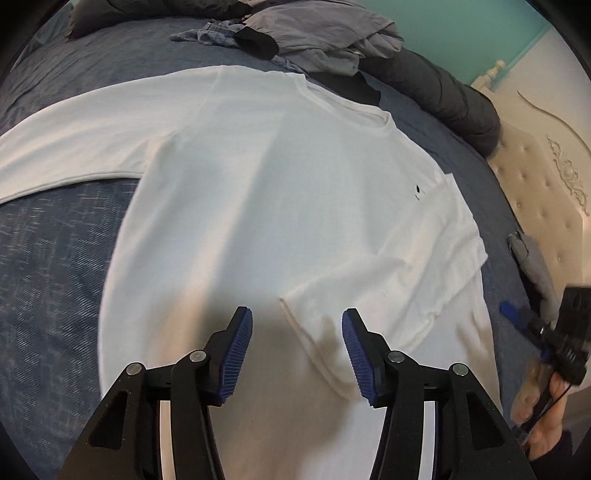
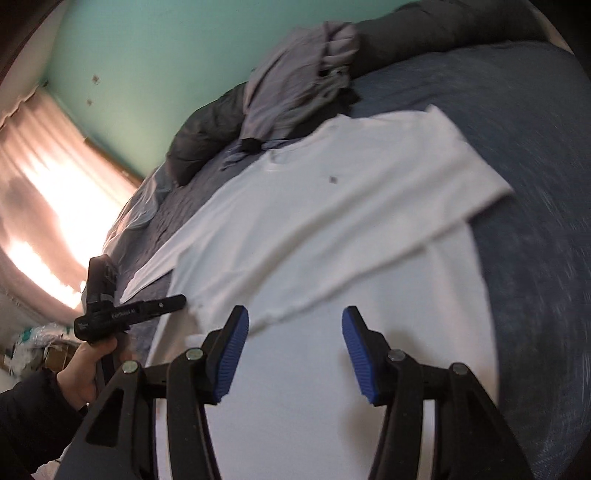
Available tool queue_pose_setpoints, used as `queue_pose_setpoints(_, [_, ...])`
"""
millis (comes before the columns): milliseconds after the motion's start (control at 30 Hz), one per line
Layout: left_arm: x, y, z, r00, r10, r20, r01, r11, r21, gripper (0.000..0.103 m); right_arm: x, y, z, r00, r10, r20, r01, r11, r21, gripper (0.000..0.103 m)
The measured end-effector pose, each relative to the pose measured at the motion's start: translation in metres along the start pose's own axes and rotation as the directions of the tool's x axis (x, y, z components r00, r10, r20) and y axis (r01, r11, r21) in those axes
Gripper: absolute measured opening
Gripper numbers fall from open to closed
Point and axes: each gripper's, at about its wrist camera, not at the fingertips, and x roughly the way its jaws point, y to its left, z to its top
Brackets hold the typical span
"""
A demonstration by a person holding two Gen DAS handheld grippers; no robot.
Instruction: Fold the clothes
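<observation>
Fingers (image 1: pixel 242 343) of both tools: parted, empty. White long-sleeved shirt (image 1: pixel 258 206) on bed (image 1: pixel 55 258): one sleeve folded across; other outstretched, body unfolded.

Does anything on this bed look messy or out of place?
Yes. The white shirt lies flat, one sleeve folded across it, but behind its collar a heap of grey clothes sits crumpled and unfolded on the blue bedspread.

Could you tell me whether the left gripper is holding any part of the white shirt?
No, the left gripper has its fingers spread apart above the white shirt, with no cloth pinched between them.
</observation>
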Motion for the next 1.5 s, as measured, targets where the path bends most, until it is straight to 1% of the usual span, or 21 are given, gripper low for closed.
queue_pose_setpoints(33, [0.003,0.0,0.001,1.0,0.008,0.003,-0.008,1.0,0.001,0.055,-0.002,-0.006,-0.003,1.0,0.0,0.005,0.0,1.0,0.007,0.054])
queue_pose_setpoints(133, [0.008,-0.004,0.002,1.0,0.0,0.006,0.0,1.0,0.014,0.054,-0.006,-0.017,-0.008,1.0,-0.009,0.025,0.008,1.0,0.015,0.054])
queue_pose_setpoints(200, [0.01,-0.01,0.001,1.0,0.004,0.009,-0.004,0.999,0.049,0.052,-0.009,-0.023,-0.012,0.999,-0.018,0.043,0.017,1.0,0.018,0.054])
queue_pose_setpoints(233, [0.011,-0.011,0.001,1.0,-0.003,0.009,0.003,0.998,0.058,0.048,-0.009,-0.025,-0.012,0.999,-0.019,0.046,0.018,1.0,0.022,0.054])
queue_pose_setpoints(267, [0.011,-0.012,0.0,1.0,-0.008,0.01,0.007,0.998,0.065,0.032,-0.01,-0.027,-0.013,0.999,-0.019,0.05,0.018,1.0,0.025,0.054])
queue_pose_setpoints(300, [0.011,-0.013,0.0,1.0,-0.006,0.012,0.005,0.997,0.072,0.022,-0.011,-0.028,-0.013,0.998,-0.02,0.054,0.019,0.999,0.028,0.054])
queue_pose_setpoints(333, [0.011,-0.014,0.0,1.0,-0.002,0.016,0.001,0.997,0.08,0.018,-0.011,-0.029,-0.013,0.998,-0.003,0.063,0.001,0.999,0.038,0.054])
queue_pose_setpoints(400, [0.011,-0.017,-0.001,1.0,-0.003,0.011,0.002,0.995,0.099,0.004,-0.011,-0.031,-0.013,0.997,0.017,0.076,-0.021,0.999,0.047,0.054])
queue_pose_setpoints(533, [0.003,-0.024,-0.002,1.0,-0.016,0.015,0.014,0.991,0.133,0.003,-0.01,-0.038,-0.016,0.997,0.02,0.078,-0.025,0.997,0.067,0.054])
queue_pose_setpoints(633, [-0.016,-0.03,0.003,0.998,-0.036,0.044,0.029,0.988,0.149,0.003,-0.014,-0.04,-0.014,0.995,-0.003,0.097,-0.004,0.998,0.069,0.054])
queue_pose_setpoints(700, [-0.032,-0.033,0.009,0.997,-0.046,0.065,0.035,0.987,0.155,0.003,-0.018,-0.042,-0.011,0.994,-0.005,0.111,-0.003,0.998,0.07,0.054])
queue_pose_setpoints(800, [-0.061,-0.035,0.017,0.993,-0.058,0.102,0.042,0.988,0.15,0.003,-0.022,-0.048,-0.008,0.99,0.031,0.137,-0.046,0.994,0.104,0.054])
queue_pose_setpoints(900, [-0.093,-0.038,0.025,0.987,-0.07,0.145,0.051,0.99,0.133,0.003,-0.022,-0.053,-0.007,0.991,0.032,0.134,-0.048,0.992,0.121,0.054])
queue_pose_setpoints(1033, [-0.114,-0.029,0.027,0.986,-0.073,0.148,0.058,0.993,0.106,0.003,-0.026,-0.054,-0.006,0.989,0.029,0.143,-0.047,0.992,0.12,0.054])
queue_pose_setpoints(1100, [-0.112,-0.019,0.027,0.99,-0.059,0.129,0.048,0.995,0.082,0.003,-0.028,-0.055,-0.005,0.988,0.032,0.149,-0.05,0.992,0.119,0.054])
queue_pose_setpoints(1267, [-0.079,0.006,0.029,0.999,-0.008,0.047,0.008,1.0,0.018,0.003,-0.029,-0.056,-0.004,0.988,0.027,0.152,-0.046,0.992,0.12,0.054])
queue_pose_setpoints(1500, [-0.046,0.034,0.027,0.999,0.039,-0.002,-0.039,0.996,-0.079,0.004,-0.029,-0.059,-0.003,0.987,0.03,0.155,-0.05,0.991,0.125,0.054])
